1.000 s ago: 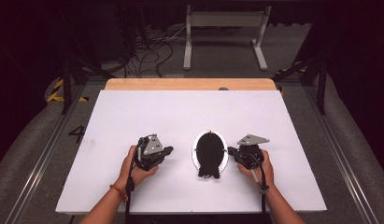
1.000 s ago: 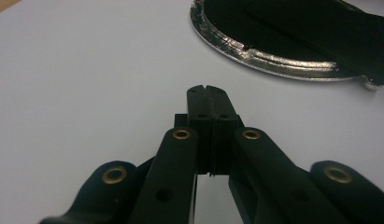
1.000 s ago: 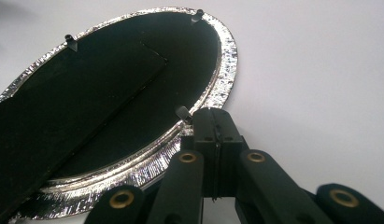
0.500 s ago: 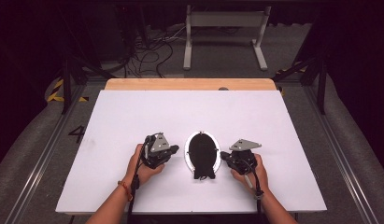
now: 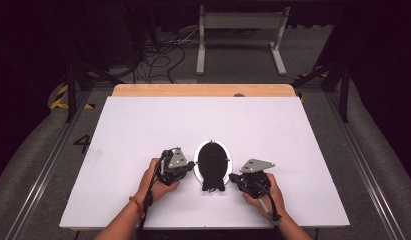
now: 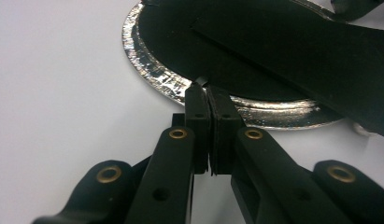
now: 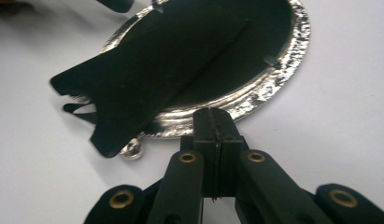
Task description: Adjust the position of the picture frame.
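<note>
In the high view a white table top point(image 5: 143, 130) takes up the middle of the frame, with a bare wooden strip point(image 5: 203, 90) along its far edge and grey floor with rails to both sides. The upper half of the white surface, and its left and right margins, lie free of things; everything sits in the lower middle, near the front edge.

There an oval silver tray point(image 5: 213, 161) with a shiny rim lies flat, its inside dark. A black strip of sheet material point(image 5: 212, 172) lies lengthwise across the tray and sticks out past the rim at the end nearest the person. In the right gripper view this strip point(image 7: 147, 70) runs from upper right to lower left and overhangs the foil rim point(image 7: 292, 51), and a small silver ball point(image 7: 132, 149) shows under its overhanging end.

The left gripper point(image 5: 185, 169) is just left of the tray. In the left gripper view its jaws point(image 6: 209, 100) are pressed together with nothing between them, their tips at the tray's rim point(image 6: 147, 70); whether they touch it I cannot tell.

The right gripper point(image 5: 235, 177) is at the tray's lower right. In the right gripper view its jaws point(image 7: 214, 114) are likewise closed on nothing, the tips right at the rim's edge.
</note>
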`<state>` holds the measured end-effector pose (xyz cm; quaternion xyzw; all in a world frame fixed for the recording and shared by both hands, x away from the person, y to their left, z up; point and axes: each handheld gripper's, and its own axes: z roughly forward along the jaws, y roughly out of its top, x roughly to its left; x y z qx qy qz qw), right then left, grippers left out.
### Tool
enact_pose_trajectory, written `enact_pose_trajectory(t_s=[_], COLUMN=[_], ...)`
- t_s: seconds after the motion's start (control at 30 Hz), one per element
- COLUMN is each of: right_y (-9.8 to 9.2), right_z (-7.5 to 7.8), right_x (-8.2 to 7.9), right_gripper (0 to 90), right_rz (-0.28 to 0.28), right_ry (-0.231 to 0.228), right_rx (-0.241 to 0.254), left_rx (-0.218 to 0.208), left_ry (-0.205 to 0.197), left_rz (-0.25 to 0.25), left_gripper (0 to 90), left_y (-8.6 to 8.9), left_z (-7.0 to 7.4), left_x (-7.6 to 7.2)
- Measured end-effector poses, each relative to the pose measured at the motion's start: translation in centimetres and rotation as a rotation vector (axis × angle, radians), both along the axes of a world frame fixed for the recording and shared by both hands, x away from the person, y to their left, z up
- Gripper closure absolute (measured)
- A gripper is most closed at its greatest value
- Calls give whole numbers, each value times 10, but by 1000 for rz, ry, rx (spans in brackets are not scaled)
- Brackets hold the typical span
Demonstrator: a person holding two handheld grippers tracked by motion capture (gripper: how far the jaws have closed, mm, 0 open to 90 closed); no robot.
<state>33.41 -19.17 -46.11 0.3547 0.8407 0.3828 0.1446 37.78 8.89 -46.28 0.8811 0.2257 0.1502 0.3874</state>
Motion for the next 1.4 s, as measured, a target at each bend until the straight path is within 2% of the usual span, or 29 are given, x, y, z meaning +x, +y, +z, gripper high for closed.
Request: enact_pose_trajectory(t_s=[0.07, 0.3, 0.4, 0.63, 0.73, 0.87, 1.4], right_y=[3, 12, 14, 15, 19, 16, 18], right_z=[0, 0, 0, -1, 1, -1, -3], right_x=[-2, -8, -9, -9, -11, -10, -11], right_gripper=[900, 896, 892, 900, 900, 900, 900], right_rz=[19, 72, 67, 68, 65, 61, 60], right_ry=[6, 4, -2, 19, 5, 18, 5], right_rx=[7, 2, -7, 21, -17, 16, 22], left_rx=[17, 13, 13, 10, 12, 11, 5], left_ry=[3, 3, 7, 10, 8, 10, 15], left_rz=[-7, 1, 3, 4, 4, 4, 15], left_gripper=[880, 896, 895, 896, 896, 896, 896], left_y=[-1, 0, 0, 1, 1, 1, 3], left_z=[-3, -3, -3, -3, -3, -3, -4], left_x=[-1, 0, -1, 0, 0, 0, 2])
